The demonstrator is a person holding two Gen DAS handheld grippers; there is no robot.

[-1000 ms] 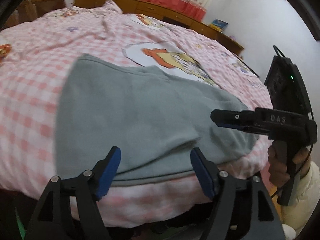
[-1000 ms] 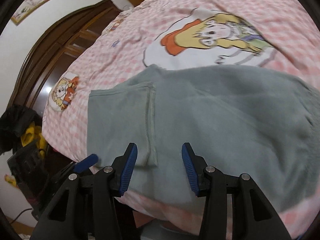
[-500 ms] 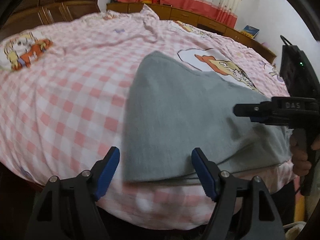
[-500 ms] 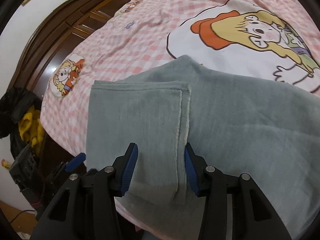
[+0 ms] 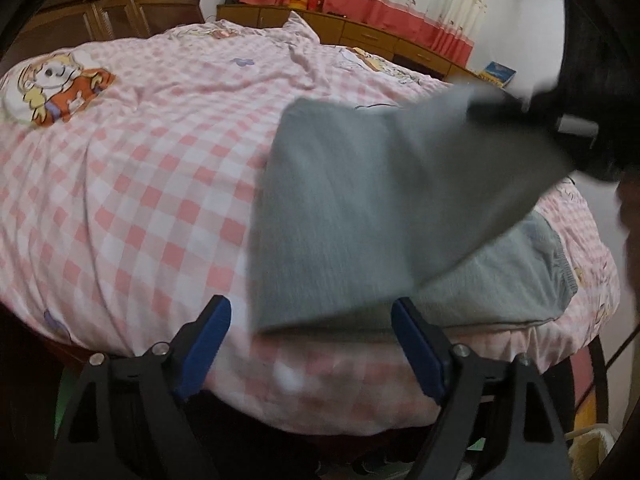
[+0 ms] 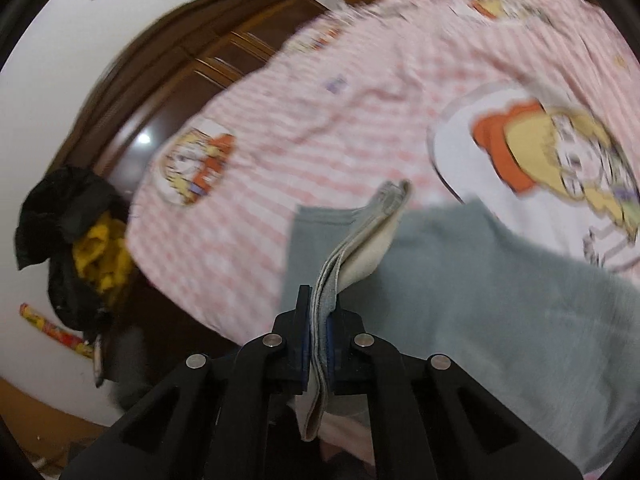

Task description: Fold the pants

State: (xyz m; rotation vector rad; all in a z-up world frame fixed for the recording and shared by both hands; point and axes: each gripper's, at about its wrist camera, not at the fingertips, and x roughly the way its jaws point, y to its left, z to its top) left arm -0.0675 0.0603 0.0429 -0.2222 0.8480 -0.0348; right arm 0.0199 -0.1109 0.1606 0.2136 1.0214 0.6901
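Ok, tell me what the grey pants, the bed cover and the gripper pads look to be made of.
Grey pants: soft matte knit, likely fleece or sweatshirt cotton; the lifted edge shows a paler, fuzzy inside.
Bed cover: thin woven cloth, probably cotton, matte, printed pink checks, creased.
Left gripper pads: blue, smooth, seemingly rubber or plastic on black plastic arms.

No text, label, brand or number can be read in either view. The small blue item [image 5: 499, 73] on the far wooden cabinet [image 5: 384, 36] may carry print, but it is too blurred to tell.
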